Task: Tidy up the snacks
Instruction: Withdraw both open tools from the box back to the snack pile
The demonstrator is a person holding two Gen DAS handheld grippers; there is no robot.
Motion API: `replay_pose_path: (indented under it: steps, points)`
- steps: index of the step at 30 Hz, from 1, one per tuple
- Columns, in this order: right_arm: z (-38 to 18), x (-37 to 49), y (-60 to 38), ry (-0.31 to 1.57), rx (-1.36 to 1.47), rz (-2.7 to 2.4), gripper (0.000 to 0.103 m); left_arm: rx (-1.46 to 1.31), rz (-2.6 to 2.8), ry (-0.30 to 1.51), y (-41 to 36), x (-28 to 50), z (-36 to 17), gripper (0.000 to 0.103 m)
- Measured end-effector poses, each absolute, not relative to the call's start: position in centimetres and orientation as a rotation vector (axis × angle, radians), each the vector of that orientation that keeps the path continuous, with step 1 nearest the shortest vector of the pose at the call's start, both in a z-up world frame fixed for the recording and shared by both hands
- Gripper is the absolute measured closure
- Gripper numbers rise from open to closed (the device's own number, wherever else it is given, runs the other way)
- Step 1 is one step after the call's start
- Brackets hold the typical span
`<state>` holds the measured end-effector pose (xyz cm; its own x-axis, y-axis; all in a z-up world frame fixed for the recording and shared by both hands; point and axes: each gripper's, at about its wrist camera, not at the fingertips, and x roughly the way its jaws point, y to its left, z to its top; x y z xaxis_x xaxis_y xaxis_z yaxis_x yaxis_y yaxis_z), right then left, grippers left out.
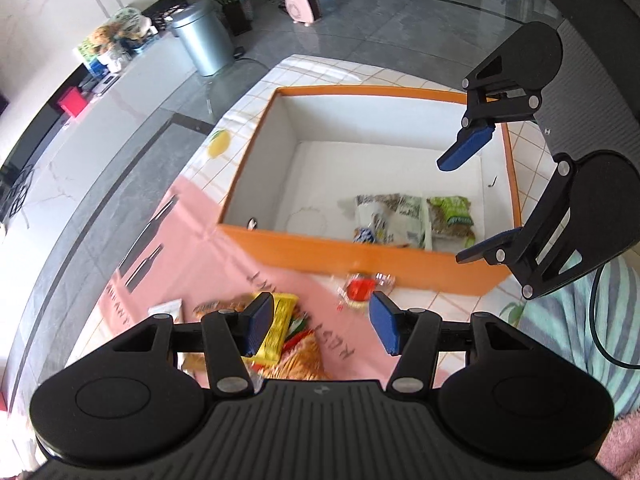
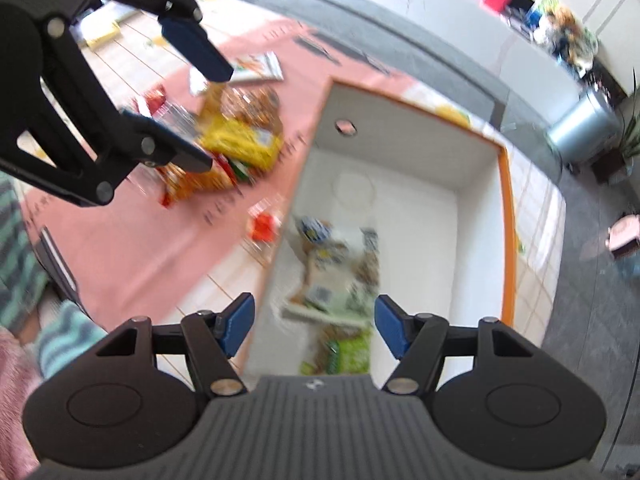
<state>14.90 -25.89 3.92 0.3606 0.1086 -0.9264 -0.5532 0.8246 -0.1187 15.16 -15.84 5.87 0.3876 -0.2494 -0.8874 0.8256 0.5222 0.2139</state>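
Note:
An orange box with a white inside holds a white-and-grey snack bag and a green snack pack. My left gripper is open and empty above a pile of loose snacks: a yellow bag, an orange bag and a small red wrapped snack. My right gripper is open and empty over the box's near end, above the white bag and green pack. The right gripper also shows in the left wrist view.
A pink and white checked cloth covers the glass table. A white packet lies left of the pile. A grey bin, a plant and a pink heater stand on the floor beyond. Striped sleeves show at the near edge.

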Motion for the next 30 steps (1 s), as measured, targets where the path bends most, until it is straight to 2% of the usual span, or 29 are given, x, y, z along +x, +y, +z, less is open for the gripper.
replay_pose_path:
  steps: [9,18,25,30]
  points:
    - [4.2,12.8,-19.7,1.035,-0.446,0.517,0.039,0.579,-0.621,0.963,-8.6,13.6,5.3,0.038]
    - [1.3,11.4,-15.7,0.983,-0.360,0.497,0.039,0.386,-0.425,0.982,-2.0,11.6,4.0,0.038]
    - [-1.4,10.7,-13.2,0.948,-0.225,0.433,0.039,0.250,-0.344,0.976,-0.6,9.9,2.2,0.038]
    - [-3.6,11.0,-11.3,0.971,-0.257,0.421,0.039,0.189,-0.302,1.045,-0.4,10.6,-0.8,0.038]
